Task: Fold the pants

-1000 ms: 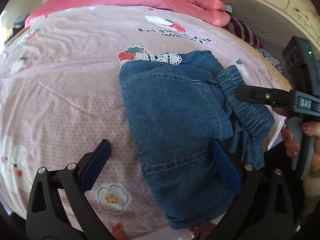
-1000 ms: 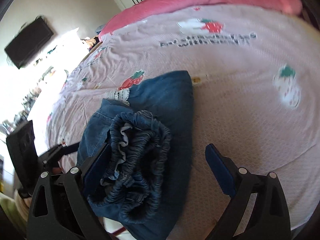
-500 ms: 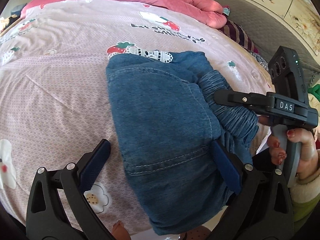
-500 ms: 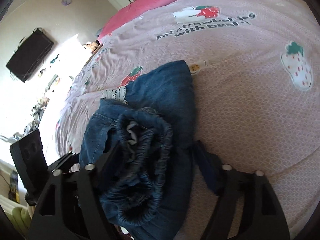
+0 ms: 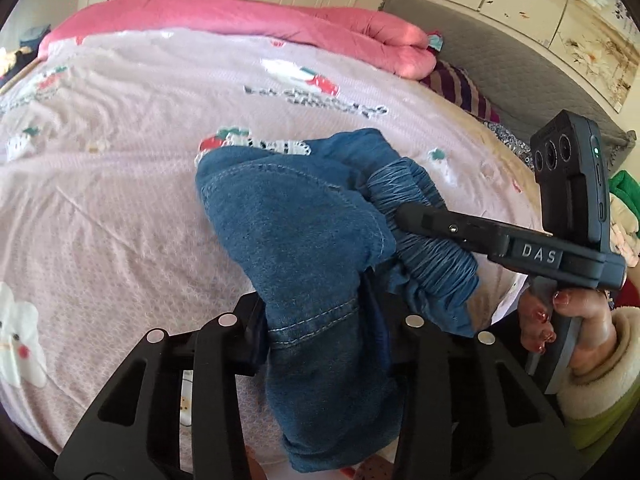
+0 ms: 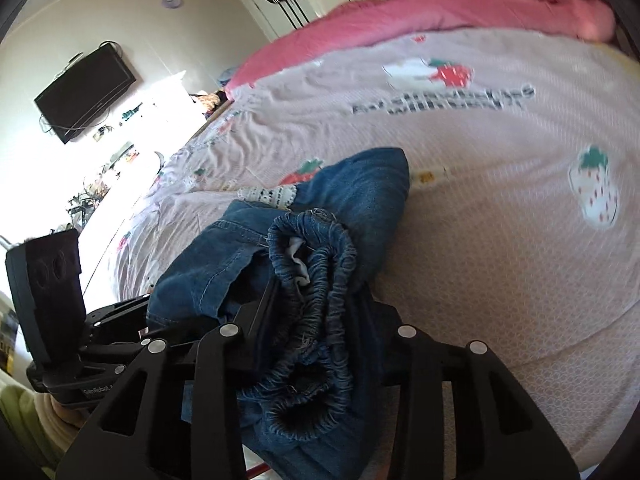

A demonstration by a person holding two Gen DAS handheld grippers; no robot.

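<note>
The folded blue denim pants (image 5: 296, 240) lie bunched at the near edge of the pink bed (image 5: 120, 184). My left gripper (image 5: 316, 320) is shut on the near leg end of the pants. My right gripper (image 6: 316, 312) is shut on the gathered elastic waistband (image 6: 320, 264); it also shows in the left wrist view (image 5: 472, 236), reaching in from the right over the waistband (image 5: 424, 236). In the right wrist view the pants (image 6: 360, 192) rise into a bunch, and the left gripper (image 6: 112, 320) holds them from the left.
A pink duvet (image 5: 240, 16) is piled along the far side of the bed. A striped pillow (image 5: 460, 88) and grey headboard (image 5: 500, 64) stand at the right. A wall television (image 6: 84, 92) and a cluttered bright shelf are at the left.
Both grippers went from open to shut on the pants. The denim has been squeezed together and bunched upward between them.
</note>
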